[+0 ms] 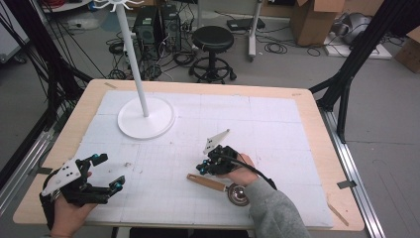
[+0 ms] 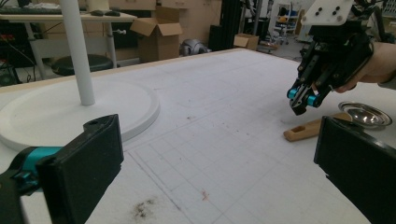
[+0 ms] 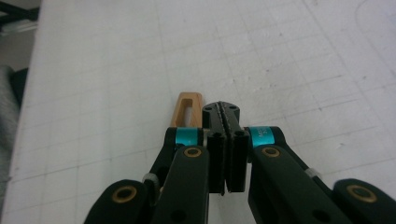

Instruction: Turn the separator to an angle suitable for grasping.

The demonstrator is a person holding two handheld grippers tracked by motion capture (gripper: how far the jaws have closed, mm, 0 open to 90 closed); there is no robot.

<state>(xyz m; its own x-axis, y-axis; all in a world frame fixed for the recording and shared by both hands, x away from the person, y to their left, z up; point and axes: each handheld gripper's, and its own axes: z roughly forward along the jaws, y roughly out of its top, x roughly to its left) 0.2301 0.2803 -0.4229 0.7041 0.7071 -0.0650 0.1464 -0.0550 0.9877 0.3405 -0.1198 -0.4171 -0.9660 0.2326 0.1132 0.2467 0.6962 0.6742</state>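
A ladle with a wooden handle [image 1: 205, 181] and a small steel bowl [image 1: 238, 194] lies flat on the white mat near the front edge. My right gripper [image 1: 202, 168] hovers just above the handle's slotted end [image 3: 187, 108], jaws pressed together with nothing between them. The left gripper view shows the same gripper [image 2: 302, 99] above the wooden handle [image 2: 308, 129] and the steel bowl [image 2: 365, 114]. My left gripper [image 1: 109, 172] rests at the front left corner, its two black pads [image 2: 88, 163] spread wide apart and empty.
A white stand with a round base [image 1: 146, 117] and a tall pole [image 1: 132, 54] occupies the back left of the white gridded mat [image 1: 277, 129]. A stool [image 1: 213, 39], cables and cardboard boxes sit on the floor beyond the table.
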